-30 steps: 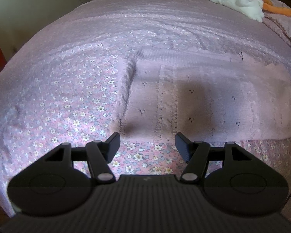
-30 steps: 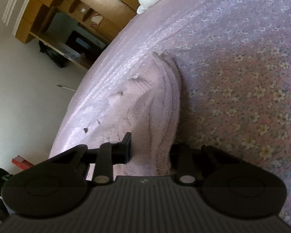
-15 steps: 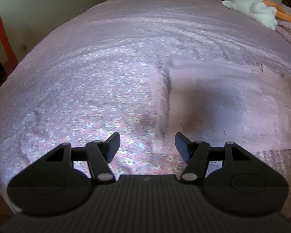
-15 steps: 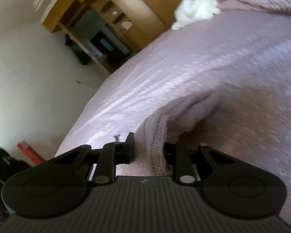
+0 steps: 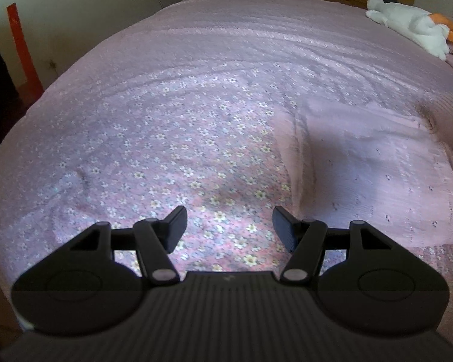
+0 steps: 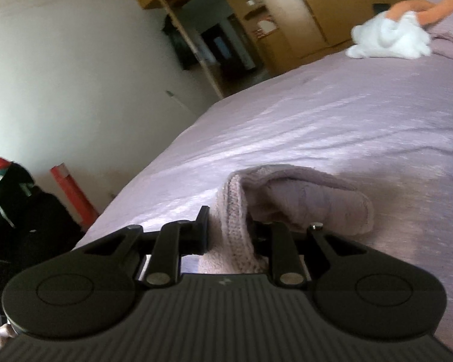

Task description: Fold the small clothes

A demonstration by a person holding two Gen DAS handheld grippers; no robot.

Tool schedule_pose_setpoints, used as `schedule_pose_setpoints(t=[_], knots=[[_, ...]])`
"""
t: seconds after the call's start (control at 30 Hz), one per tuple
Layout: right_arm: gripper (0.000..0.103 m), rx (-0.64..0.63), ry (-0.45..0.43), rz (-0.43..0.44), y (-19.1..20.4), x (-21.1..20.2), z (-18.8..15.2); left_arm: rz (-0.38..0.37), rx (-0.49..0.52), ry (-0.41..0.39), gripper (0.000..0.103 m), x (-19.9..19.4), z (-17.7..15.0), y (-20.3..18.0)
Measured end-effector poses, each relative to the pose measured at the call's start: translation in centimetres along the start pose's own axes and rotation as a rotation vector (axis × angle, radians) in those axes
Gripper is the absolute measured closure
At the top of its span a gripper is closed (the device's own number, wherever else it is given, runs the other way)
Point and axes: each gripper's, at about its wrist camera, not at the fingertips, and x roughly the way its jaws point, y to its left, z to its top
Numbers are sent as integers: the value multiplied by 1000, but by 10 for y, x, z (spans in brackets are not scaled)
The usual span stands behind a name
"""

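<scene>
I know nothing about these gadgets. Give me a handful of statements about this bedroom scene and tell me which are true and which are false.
1. The right gripper is clamped on an edge of the pink knitted garment. True.
2. The left gripper holds the garment too. False: its jaws are apart, empty, over the floral bedspread.
3. A white soft toy lies at the far end of the bed. True.
4. The garment hangs from a hanger. False: it lies on the bed, one edge lifted.
</scene>
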Motion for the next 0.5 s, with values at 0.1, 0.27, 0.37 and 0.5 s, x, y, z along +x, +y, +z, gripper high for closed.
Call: schedule_pose_setpoints(t=[0.1, 0.27, 0.37, 0.5], knots=[[82, -12, 21, 40, 22, 11, 0, -2, -2, -6, 39, 0, 3, 4], [82, -40, 80, 98, 55, 46, -12, 20, 18, -29, 39, 0, 12, 14], [82, -43, 145, 124, 70, 74, -32, 34, 21, -32, 39, 2, 17, 22], [82, -77, 238, 130, 85, 108, -64, 34, 26, -34, 39, 6, 21, 26]])
